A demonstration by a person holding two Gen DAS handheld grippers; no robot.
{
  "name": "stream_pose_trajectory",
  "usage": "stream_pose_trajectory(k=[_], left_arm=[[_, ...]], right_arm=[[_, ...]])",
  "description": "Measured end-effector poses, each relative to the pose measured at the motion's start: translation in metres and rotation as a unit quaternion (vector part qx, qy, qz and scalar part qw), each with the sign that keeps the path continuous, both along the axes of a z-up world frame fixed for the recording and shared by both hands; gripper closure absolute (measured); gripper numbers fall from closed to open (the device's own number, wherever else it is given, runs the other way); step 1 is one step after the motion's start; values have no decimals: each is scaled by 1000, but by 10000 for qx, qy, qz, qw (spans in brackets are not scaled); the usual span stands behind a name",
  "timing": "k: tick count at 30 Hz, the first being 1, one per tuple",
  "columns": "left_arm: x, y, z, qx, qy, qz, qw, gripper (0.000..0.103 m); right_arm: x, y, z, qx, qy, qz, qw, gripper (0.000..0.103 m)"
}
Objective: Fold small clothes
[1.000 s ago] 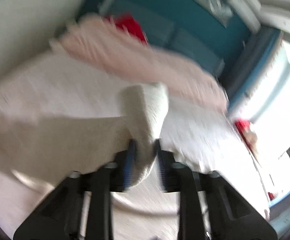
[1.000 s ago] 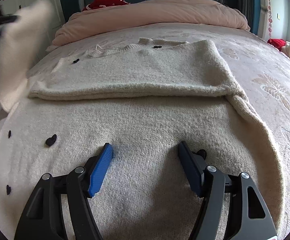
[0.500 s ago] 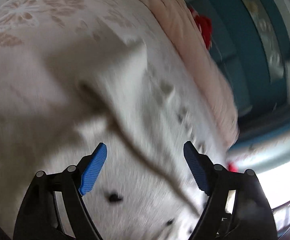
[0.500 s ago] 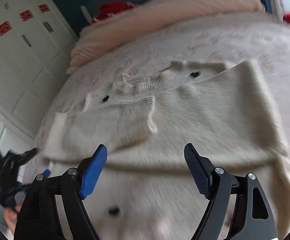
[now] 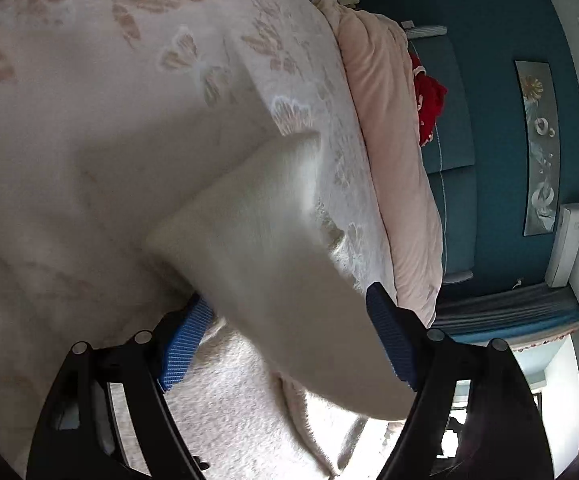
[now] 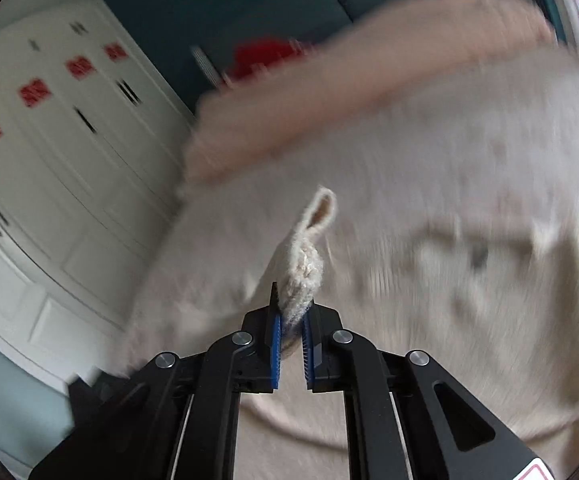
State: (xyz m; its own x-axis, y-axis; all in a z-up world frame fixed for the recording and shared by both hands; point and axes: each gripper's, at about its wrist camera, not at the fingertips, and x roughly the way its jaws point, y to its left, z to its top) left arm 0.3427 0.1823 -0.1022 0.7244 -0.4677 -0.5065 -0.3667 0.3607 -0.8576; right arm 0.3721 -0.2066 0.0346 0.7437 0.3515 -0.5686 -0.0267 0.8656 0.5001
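Observation:
A cream knit sweater point(image 6: 449, 280) lies spread on the bed. My right gripper point(image 6: 291, 344) is shut on a bunched, lifted edge of the sweater point(image 6: 303, 264), which stands up between the blue pads. My left gripper point(image 5: 289, 340) is open, its blue pads point(image 5: 185, 340) wide apart. A fold of the sweater point(image 5: 273, 248) lies loose between and over them, not clamped. The right wrist view is blurred by motion.
The bed has a white cover with a butterfly pattern point(image 5: 149, 80) and a rolled pink duvet point(image 5: 385, 152) at its head. A red item point(image 5: 429, 100) sits by the teal headboard. White wardrobe doors point(image 6: 49, 160) stand left of the bed.
My right gripper, open over the sweater before, has shut on its edge and lifted it. My left gripper let go of the sleeve and stays open over a fold.

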Motion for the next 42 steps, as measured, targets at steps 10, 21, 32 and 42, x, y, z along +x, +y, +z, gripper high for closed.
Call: stream_pose_trajectory(k=[10,21,32,42], left_arm=[[25,-49,-15,1070,639,-504,9909,84],[22,-70,-1,2363,506,-845,9667,87],[-136,-9,39,3080,260,-1595,9376,21],[-256,-10,12,2188,421,-1818,9578,7]], right_arm=[[-24,-114,-59,-701,871,-918,9895,95],[-44,-140,-143,-177,1471,-1024,9836,96],[-260,-149,-101,-308,1841,-954,9778,41],[-338,-94,-134,388,1993,-606,9773,26]])
